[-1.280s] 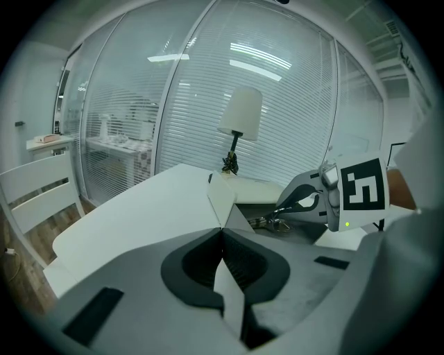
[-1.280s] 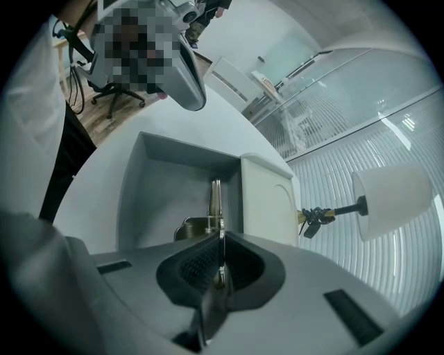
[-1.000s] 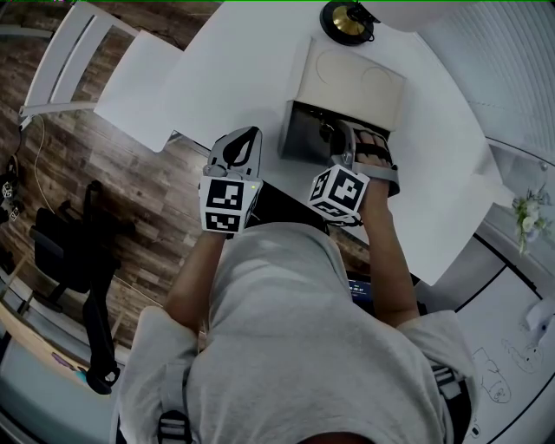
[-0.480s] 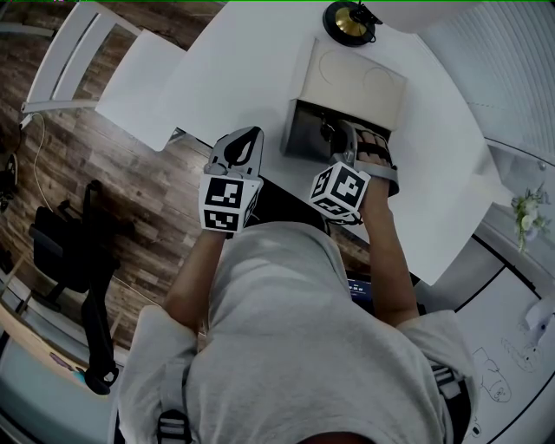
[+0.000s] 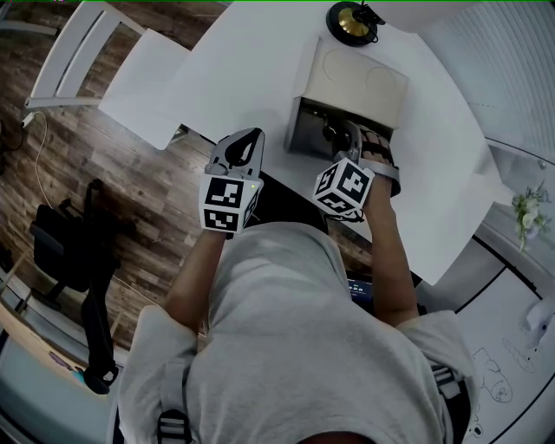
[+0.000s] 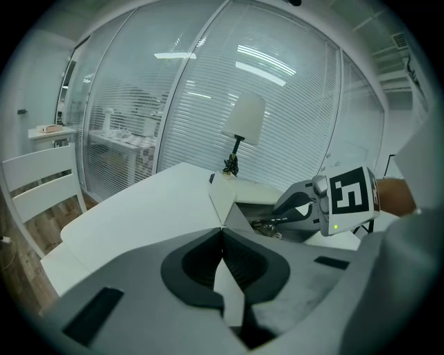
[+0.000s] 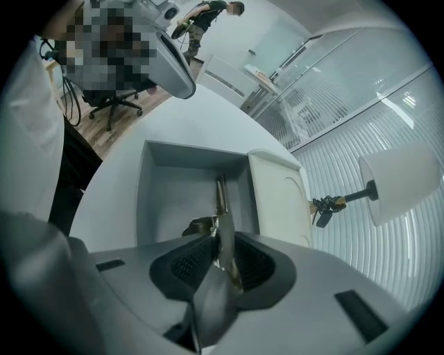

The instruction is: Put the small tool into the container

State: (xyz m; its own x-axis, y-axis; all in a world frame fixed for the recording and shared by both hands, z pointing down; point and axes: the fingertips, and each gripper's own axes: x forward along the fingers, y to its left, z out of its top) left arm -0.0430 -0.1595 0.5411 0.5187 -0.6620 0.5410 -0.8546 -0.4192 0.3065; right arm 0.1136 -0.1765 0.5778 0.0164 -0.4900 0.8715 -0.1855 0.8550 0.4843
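The container (image 5: 302, 139) is a grey open box on the white table, with its beige lid (image 5: 360, 82) slid back over the far half. My right gripper (image 5: 340, 139) reaches over the open part and is shut on the small metal tool (image 7: 220, 205). The tool's slim tip points down into the container (image 7: 163, 201); whether it touches the floor I cannot tell. My left gripper (image 5: 250, 139) hovers shut and empty at the table's near edge, to the left of the box. From the left gripper (image 6: 222, 236) view, the right gripper (image 6: 297, 205) and the tool (image 6: 267, 225) show beside the lid (image 6: 222, 197).
A lamp with a dark, gold-topped base (image 5: 351, 22) stands just behind the container; its white shade (image 7: 397, 179) shows in the right gripper view. White chairs (image 5: 78, 52) stand at the left over the wooden floor. A black office chair (image 5: 78, 260) is near my left side.
The right gripper with the tool has edged slightly forward over the container. The left gripper has stayed where it was.
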